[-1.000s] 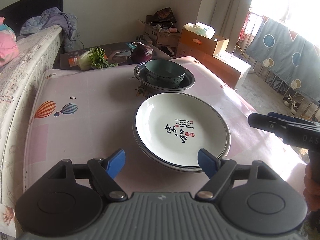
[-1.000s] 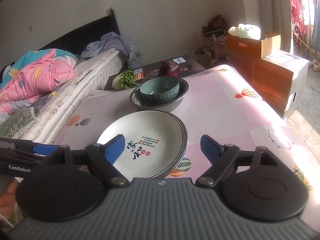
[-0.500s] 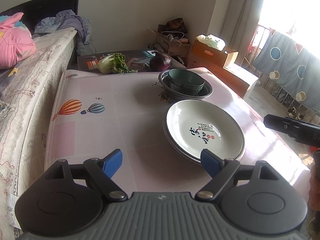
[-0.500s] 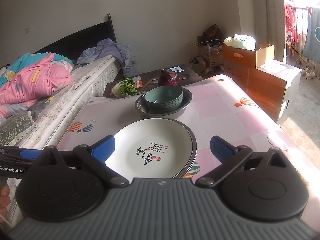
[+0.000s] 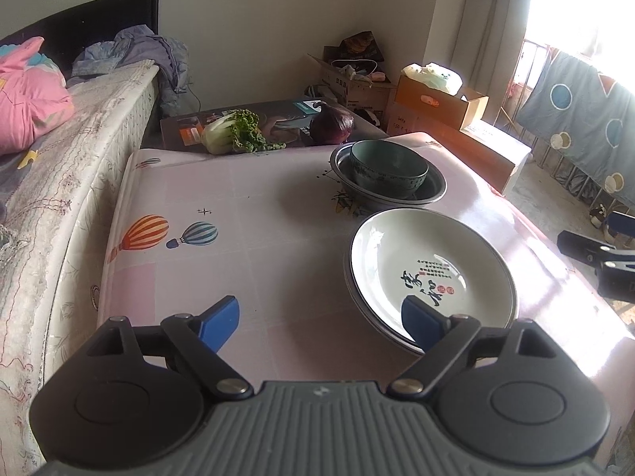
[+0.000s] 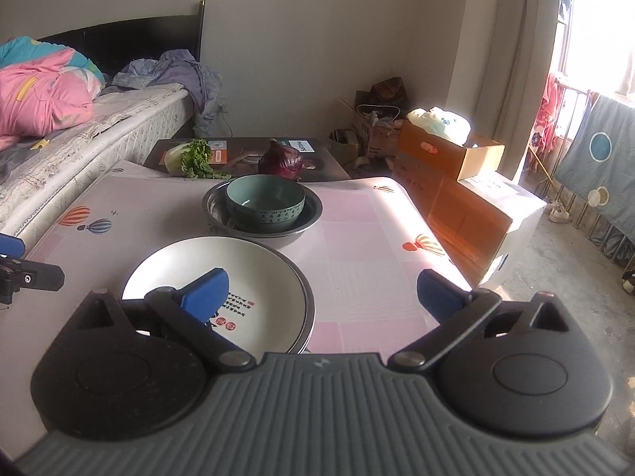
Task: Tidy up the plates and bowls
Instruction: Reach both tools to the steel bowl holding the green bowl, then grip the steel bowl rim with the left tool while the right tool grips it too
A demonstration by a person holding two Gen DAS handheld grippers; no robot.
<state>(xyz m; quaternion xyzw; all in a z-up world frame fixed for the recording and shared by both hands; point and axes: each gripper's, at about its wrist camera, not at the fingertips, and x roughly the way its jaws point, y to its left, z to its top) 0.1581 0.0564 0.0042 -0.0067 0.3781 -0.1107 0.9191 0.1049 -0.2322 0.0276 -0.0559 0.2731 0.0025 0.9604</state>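
Centre-right of the left wrist view: white plate [image 5: 432, 273] sits on top of at least 1 more plate, stacked rims visible at its lower edge. Teal bowl [image 5: 389, 168] is nested in the metal basin [image 5: 436, 190] just behind it, on the pink table [image 5: 246, 218].

Changes vs 1 s ago:
- Left gripper [image 5: 319, 323] has slid off to the left; plate was centred between its pads, now only the right pad overlaps the plate's near rim in frame. Jaws opening, nothing between them.
- Right gripper [image 6: 321, 291] went from partly spread to fully apart, nothing between the pads. Plate [image 6: 214, 289] now lies under its left pad, lower left of that view; bowl [image 6: 265, 202] and basin [image 6: 262, 222] at upper centre.

Read: both tools are backing away empty, so the stacking looks done, probably the release and retreat phase. Can't tell how many plates are in the stack, lower rims are mostly hidden.

Neither pad looks to be touching the crockery; both grippers appear to hover above the table.
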